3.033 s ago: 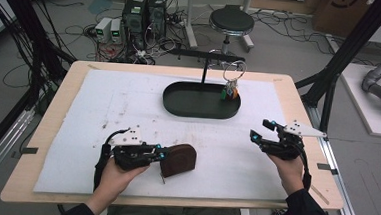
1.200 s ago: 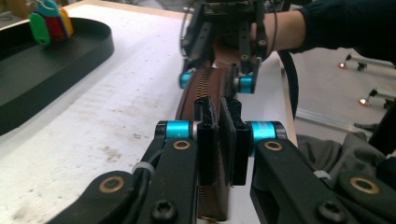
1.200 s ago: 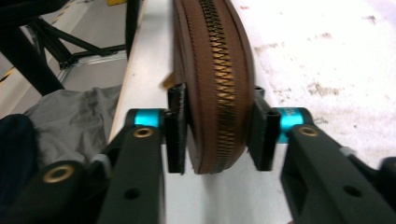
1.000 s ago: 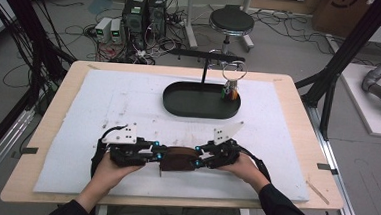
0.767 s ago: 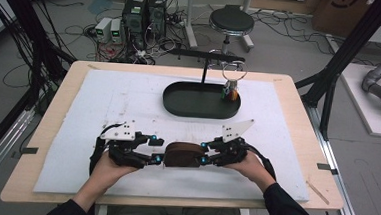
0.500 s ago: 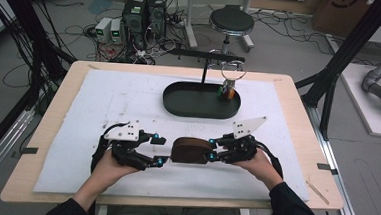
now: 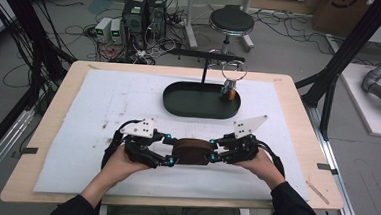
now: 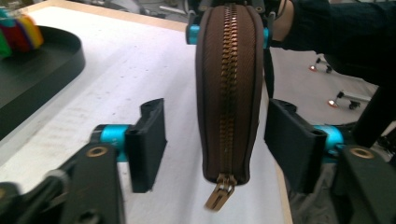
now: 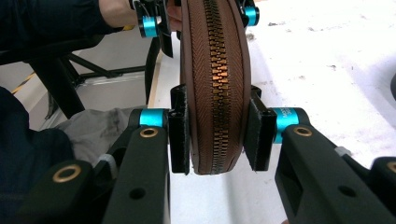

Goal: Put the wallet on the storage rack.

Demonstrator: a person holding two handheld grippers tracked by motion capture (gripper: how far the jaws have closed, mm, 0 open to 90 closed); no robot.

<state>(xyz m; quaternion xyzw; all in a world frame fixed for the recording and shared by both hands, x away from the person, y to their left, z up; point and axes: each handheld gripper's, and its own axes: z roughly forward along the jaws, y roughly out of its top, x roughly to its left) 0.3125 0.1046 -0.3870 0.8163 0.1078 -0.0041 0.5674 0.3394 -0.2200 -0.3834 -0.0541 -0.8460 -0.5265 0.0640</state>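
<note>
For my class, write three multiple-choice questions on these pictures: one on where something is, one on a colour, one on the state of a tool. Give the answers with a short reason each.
1. Where is the zip pouch?
A. In the black tray
B. Between the two tools, above the white mat
C. On the floor by the stool

2. What colour is the pouch?
A. Brown
B. Green
C. White

3. How do the jaws of the left tool stand?
A. Clamped on the pouch
B. Clamped on the tray rim
C. Apart, with a gap on each side of the pouch

Answers:
1 B: the high view shows it between the left tool and the right tool, nearer the person than the black tray.
2 A: both tool views show brown fabric with a brassy zip.
3 C: in the left gripper view, white mat shows between each jaw and the pouch, while the right tool's jaws press its sides.
</note>
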